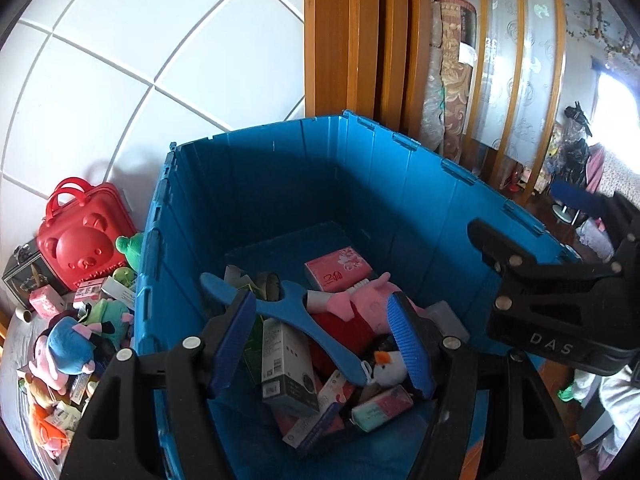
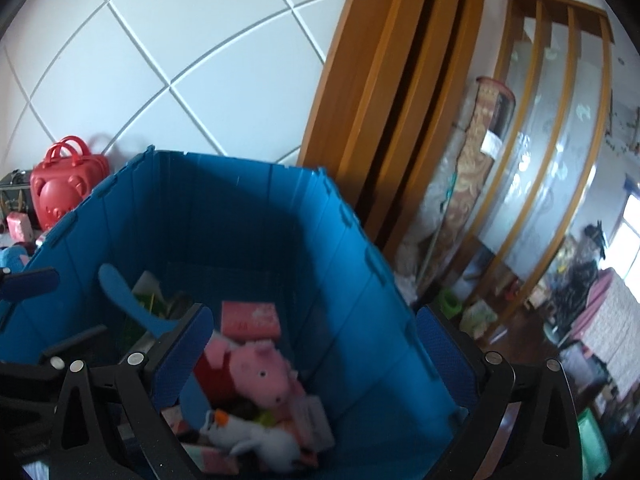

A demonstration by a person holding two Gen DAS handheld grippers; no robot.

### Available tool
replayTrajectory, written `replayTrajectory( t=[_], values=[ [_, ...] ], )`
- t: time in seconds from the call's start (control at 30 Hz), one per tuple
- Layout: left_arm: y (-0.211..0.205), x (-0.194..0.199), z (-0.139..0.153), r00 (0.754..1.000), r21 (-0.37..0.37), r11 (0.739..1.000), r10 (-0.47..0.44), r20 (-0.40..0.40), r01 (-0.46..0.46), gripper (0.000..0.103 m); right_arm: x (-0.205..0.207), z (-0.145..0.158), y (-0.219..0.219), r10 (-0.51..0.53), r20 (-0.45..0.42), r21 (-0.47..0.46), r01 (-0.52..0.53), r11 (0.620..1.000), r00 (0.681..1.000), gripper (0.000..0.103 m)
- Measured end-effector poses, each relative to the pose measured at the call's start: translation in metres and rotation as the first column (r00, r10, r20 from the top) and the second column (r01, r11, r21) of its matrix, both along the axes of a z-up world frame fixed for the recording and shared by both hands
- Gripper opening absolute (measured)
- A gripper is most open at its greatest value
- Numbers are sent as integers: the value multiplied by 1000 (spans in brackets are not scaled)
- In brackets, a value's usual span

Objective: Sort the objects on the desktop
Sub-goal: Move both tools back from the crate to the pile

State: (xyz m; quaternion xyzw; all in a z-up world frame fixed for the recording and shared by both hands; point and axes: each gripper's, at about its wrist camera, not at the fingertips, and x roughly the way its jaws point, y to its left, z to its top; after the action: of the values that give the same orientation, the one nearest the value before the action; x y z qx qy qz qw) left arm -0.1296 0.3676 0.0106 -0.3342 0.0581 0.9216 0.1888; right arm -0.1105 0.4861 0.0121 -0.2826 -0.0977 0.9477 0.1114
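A deep blue folding bin holds several sorted things: a pink pig plush, a blue hanger, a pink tissue pack, a white and grey box and a small white bird plush. My left gripper hangs over the bin's near side, open, its blue pads clear of everything. My right gripper stands wide open above the pig plush with nothing between its pads. Its black body shows at the right edge of the left wrist view.
Left of the bin, a red bear-shaped case stands against the white tiled wall. In front of it lies a pile of plush toys and small boxes. A wooden door frame and a rolled rug stand behind the bin.
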Motion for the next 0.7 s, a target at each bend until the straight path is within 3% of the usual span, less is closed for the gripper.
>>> replayTrajectory(
  t=[0.43, 0.53, 0.7],
  values=[
    [-48, 45, 7, 992, 39, 998, 56, -117, -51, 68, 54, -4, -27, 36, -83, -133, -47, 990, 996, 103],
    [-67, 53, 10, 986, 64, 995, 90, -143, -81, 68, 69, 1, -39, 61, -164, -160, -87, 983, 985, 103],
    [-106, 65, 11, 964, 76, 981, 189, -187, -177, 68, 89, 10, -65, 99, -327, -205, -173, 963, 940, 103]
  ],
)
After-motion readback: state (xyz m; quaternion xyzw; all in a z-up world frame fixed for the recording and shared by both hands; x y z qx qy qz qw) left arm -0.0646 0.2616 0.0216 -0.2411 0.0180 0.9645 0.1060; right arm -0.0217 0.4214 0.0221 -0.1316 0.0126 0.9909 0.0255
